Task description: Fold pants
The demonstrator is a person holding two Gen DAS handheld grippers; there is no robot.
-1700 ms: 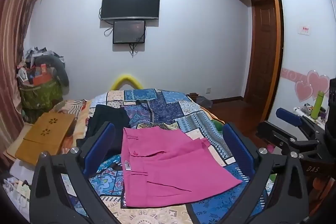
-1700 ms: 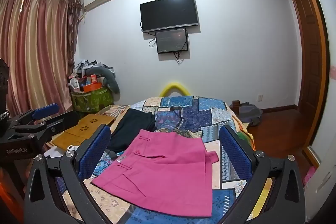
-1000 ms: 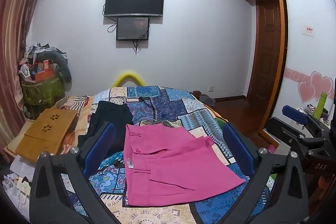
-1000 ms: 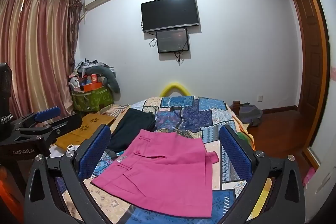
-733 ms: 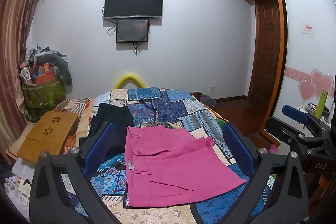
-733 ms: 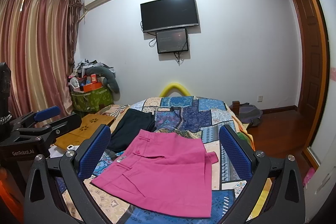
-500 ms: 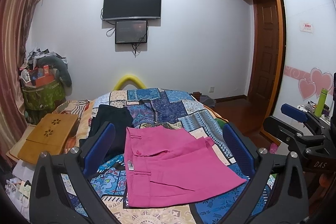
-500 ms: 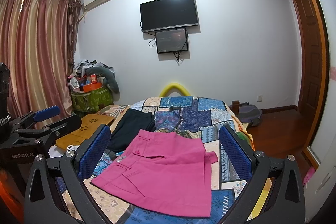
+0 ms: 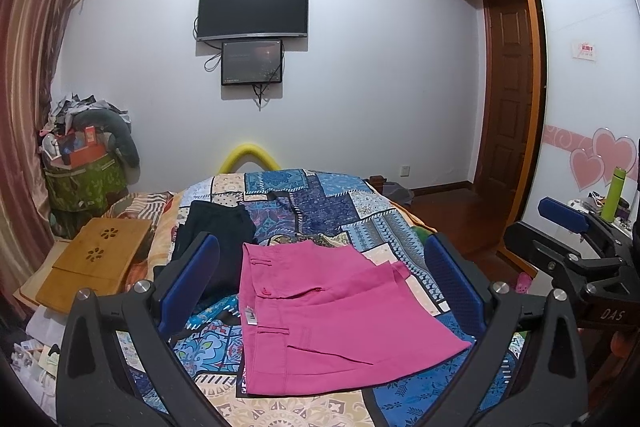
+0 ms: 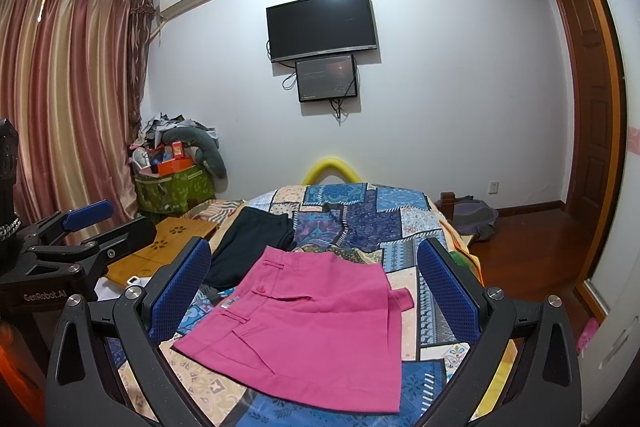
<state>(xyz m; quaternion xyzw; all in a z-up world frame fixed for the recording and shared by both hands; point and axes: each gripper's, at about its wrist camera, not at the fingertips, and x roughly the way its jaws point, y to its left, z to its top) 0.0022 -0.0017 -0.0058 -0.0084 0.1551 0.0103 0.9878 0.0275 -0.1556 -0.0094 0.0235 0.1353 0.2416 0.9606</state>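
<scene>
Pink pants (image 9: 332, 319) lie folded flat on the patchwork bedspread (image 9: 340, 203), waistband to the left; they also show in the right wrist view (image 10: 316, 327). My left gripper (image 9: 320, 283) is open and empty, held above the near edge of the bed with the pants between its blue pads. My right gripper (image 10: 314, 283) is open and empty too, hovering over the pants' near side. Neither gripper touches the cloth. The right gripper also shows at the right edge of the left wrist view (image 9: 568, 239). The left gripper also shows at the left of the right wrist view (image 10: 80, 227).
A dark folded garment (image 9: 216, 231) lies on the bed behind and left of the pants. A wooden lap tray (image 9: 96, 259) sits at the bed's left side. A green bin of clutter (image 10: 172, 183) stands by the curtain. A door (image 9: 508, 99) and a wood floor (image 10: 528, 247) are at the right.
The left gripper has wavered slightly up and down; the right gripper has stayed still. The pants have not moved and both grippers stay open.
</scene>
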